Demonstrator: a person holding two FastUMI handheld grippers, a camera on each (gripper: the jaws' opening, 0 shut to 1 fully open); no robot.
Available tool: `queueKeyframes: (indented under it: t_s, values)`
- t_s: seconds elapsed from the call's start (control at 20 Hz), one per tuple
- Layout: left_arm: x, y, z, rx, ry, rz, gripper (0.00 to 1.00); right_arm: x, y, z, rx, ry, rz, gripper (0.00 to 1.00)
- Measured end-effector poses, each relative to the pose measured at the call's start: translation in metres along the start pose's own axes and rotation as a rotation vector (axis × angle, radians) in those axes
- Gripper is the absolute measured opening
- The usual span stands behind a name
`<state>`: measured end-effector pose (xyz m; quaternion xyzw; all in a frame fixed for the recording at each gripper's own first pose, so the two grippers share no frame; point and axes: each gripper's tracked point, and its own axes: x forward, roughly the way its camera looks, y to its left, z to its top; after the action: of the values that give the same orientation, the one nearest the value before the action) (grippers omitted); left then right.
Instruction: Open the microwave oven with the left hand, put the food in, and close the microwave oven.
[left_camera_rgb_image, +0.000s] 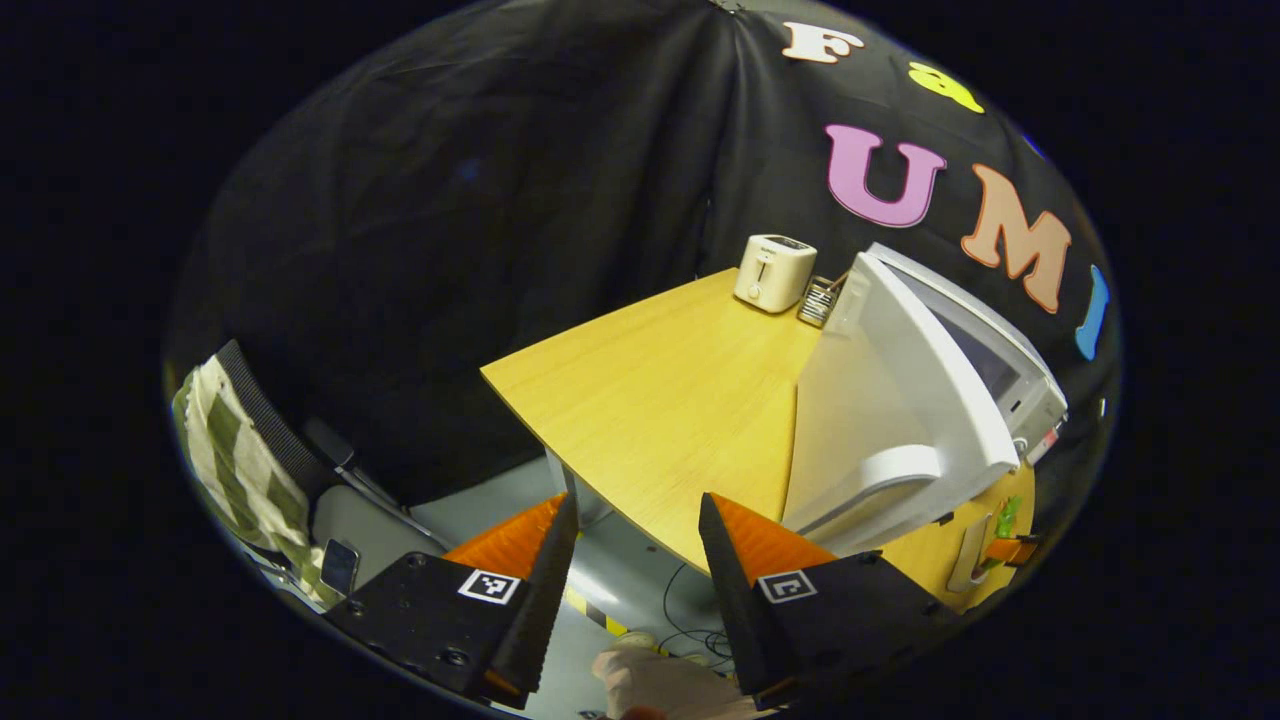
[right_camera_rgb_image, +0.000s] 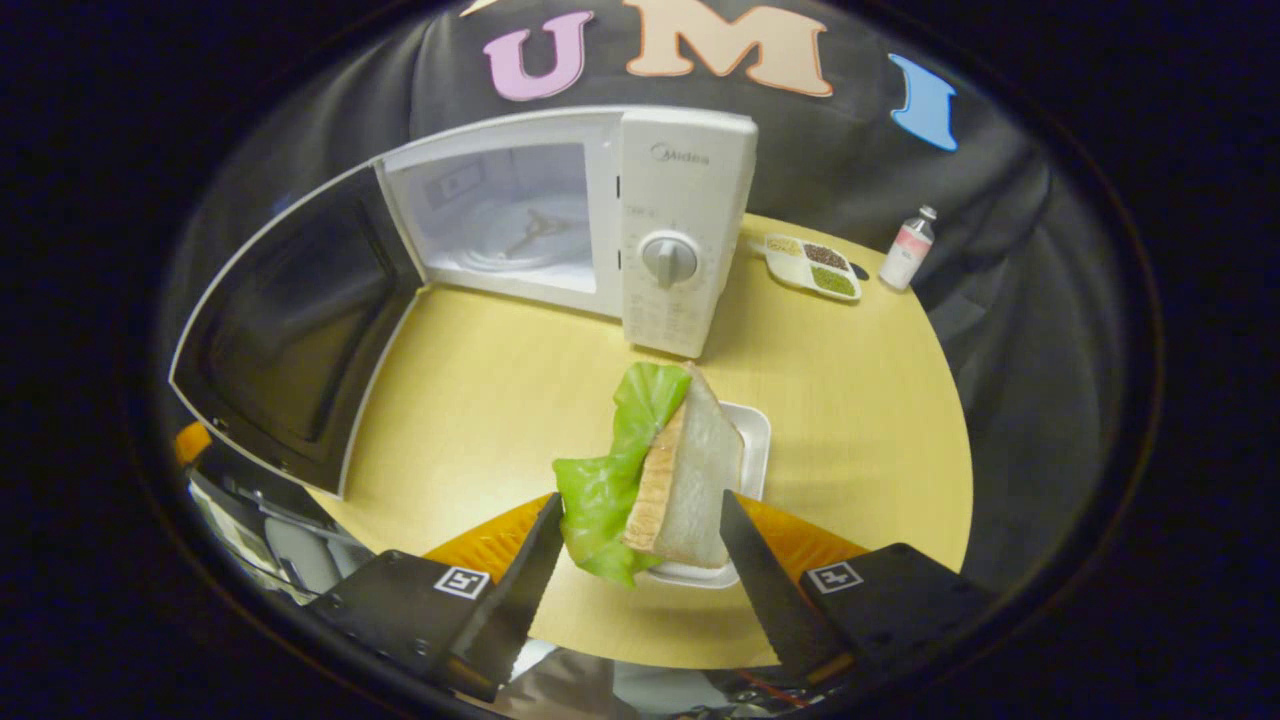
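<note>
1. The right gripper (right_camera_rgb_image: 640, 530) pinches the sandwich (right_camera_rgb_image: 660, 470) above a white tray (right_camera_rgb_image: 752, 440) near the desk's (right_camera_rgb_image: 480, 400) front edge.
2. The left gripper (left_camera_rgb_image: 638, 560) is spread, holding nothing, beside the microwave's (right_camera_rgb_image: 680, 230) wide-open door (left_camera_rgb_image: 900, 400).

sandwich (right_camera_rgb_image: 665, 470) before microwave (right_camera_rgb_image: 600, 220), on table (right_camera_rgb_image: 850, 400)

Each tool (left_camera_rgb_image: 637, 560) (right_camera_rgb_image: 640, 555) has a black body — square coded tags, small screws.
</note>
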<state>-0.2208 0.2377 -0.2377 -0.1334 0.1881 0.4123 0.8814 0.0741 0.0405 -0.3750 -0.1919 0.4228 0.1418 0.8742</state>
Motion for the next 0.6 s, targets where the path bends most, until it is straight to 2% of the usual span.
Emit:
queueKeyframes:
  t_s: [0.1,0.3,0.35,0.4,0.45,0.5,0.55,0.6]
  values:
    - [-0.003,0.004,0.010,-0.016,-0.023,0.016,0.72,0.008,-0.004,-0.003,-0.014,0.025,-0.034,0.99]
    - [-0.009,0.003,0.022,-0.026,-0.054,0.034,0.72,0.013,-0.012,-0.008,0.048,0.065,-0.048,0.81]
    - [-0.010,0.001,0.024,-0.023,-0.062,0.037,0.73,0.013,-0.018,-0.009,0.065,0.073,-0.053,0.73]
    - [-0.012,-0.003,0.026,-0.020,-0.069,0.035,0.71,0.013,-0.026,-0.009,0.088,0.076,-0.068,0.72]
    - [-0.013,-0.006,0.027,-0.021,-0.073,0.031,0.71,0.012,-0.034,-0.008,0.117,0.073,-0.085,0.59]
    - [-0.013,-0.012,0.027,-0.023,-0.075,0.024,0.71,0.012,-0.043,-0.007,0.158,0.068,-0.092,0.58]
    - [-0.014,-0.016,0.029,-0.023,-0.079,0.017,0.71,0.010,-0.048,-0.006,0.202,0.067,-0.081,0.43]
    - [-0.014,-0.022,0.032,-0.020,-0.087,0.007,0.71,0.011,-0.050,-0.008,0.253,0.072,-0.060,0.38]
